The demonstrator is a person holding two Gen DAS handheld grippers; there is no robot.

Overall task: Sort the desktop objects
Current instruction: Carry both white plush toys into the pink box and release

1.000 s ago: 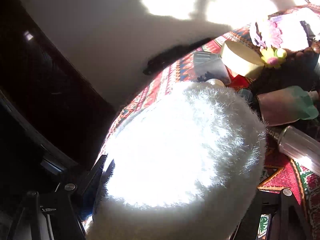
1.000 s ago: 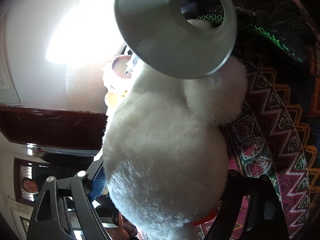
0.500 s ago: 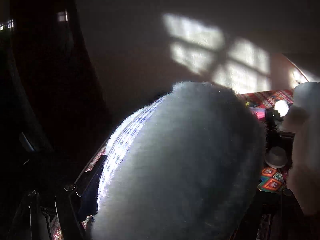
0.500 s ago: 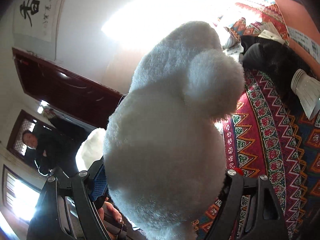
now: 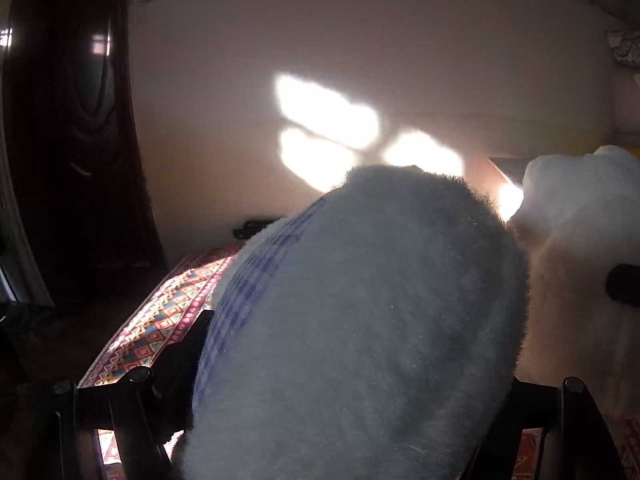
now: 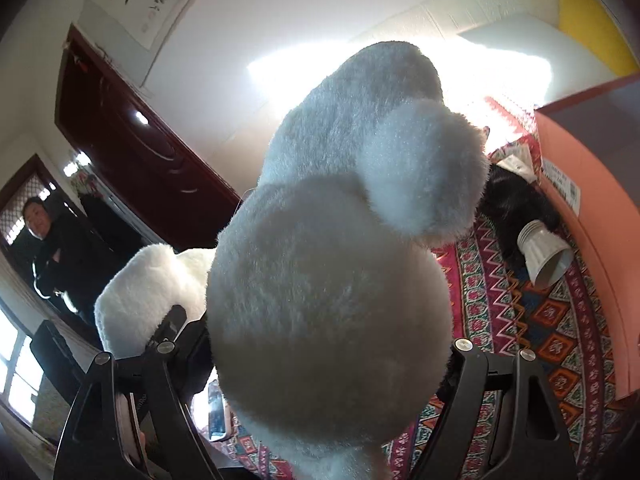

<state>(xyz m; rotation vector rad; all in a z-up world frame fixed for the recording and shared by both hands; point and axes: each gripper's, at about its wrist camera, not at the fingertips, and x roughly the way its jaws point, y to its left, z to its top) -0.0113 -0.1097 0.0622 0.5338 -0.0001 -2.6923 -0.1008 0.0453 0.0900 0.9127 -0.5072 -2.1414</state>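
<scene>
Both tools grip one white plush toy: the right tool is clamped across its round body, the left tool across another part. Its long axis runs away from the right tool, above the patterned surface, toward the orange box beyond.

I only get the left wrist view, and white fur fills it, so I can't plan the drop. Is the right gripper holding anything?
Observer: Yes, the right gripper is closed on a white plush toy, with fur bulging between its two fingers.
Operator: What lies beyond it?
Observer: A white cup lies on its side on the patterned cloth, beside an orange box.
Operator: Anyone nearby?
Observer: A person in dark clothes stands in the doorway at the far left.
</scene>
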